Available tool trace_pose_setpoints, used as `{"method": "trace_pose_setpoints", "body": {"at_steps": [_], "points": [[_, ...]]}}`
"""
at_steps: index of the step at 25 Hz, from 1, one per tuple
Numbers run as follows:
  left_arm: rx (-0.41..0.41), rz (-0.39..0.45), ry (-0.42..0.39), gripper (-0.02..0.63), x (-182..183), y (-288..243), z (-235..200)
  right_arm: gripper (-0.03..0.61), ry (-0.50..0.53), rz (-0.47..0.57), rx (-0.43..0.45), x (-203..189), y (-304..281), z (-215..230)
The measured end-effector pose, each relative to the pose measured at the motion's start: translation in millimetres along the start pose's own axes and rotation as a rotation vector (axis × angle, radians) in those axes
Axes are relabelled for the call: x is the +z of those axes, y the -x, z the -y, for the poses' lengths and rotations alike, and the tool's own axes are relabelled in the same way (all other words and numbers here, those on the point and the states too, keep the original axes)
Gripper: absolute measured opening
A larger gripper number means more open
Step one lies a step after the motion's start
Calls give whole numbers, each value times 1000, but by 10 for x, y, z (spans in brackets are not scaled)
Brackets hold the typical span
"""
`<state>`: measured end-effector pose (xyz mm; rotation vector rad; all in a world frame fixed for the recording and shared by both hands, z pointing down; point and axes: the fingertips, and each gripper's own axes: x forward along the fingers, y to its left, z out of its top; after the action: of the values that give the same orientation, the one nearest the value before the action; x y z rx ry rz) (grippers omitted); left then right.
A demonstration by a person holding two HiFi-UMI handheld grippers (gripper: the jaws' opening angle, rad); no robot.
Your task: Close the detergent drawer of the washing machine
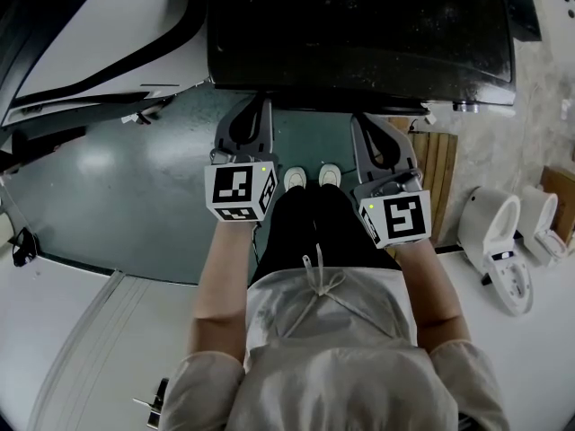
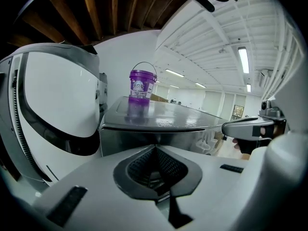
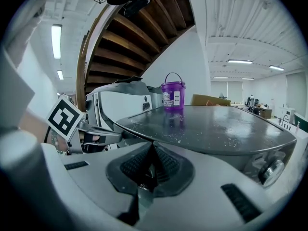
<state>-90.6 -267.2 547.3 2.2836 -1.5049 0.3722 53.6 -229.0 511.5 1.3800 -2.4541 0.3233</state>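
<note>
Head view: the washing machine (image 1: 359, 25) stands straight ahead, its front edge running left to right just beyond both tips. The detergent drawer shows in no view, so I cannot tell which hand is nearer. Left tongs (image 1: 247, 119) and right tongs (image 1: 375, 128) are pressed together, empty, side by side and pointing forward.

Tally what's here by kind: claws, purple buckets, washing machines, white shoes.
2 claws: left claw, right claw, both shut
1 purple bucket
1 washing machine
2 white shoes
Total: 6
</note>
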Motion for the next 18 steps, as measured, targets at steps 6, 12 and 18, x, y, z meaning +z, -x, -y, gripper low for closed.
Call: {"method": "trace_pose_setpoints", "body": {"at_steps": [6, 12, 18], "points": [[-19, 10, -15, 18, 11, -7, -4, 5, -30, 23, 0, 81, -88, 15], [-51, -107, -34, 18, -191, -115, 5, 5, -27, 25, -1, 100, -149, 1], [-75, -113, -49, 17, -209, -178, -5, 5, -3, 18, 1, 92, -124, -31]]}}
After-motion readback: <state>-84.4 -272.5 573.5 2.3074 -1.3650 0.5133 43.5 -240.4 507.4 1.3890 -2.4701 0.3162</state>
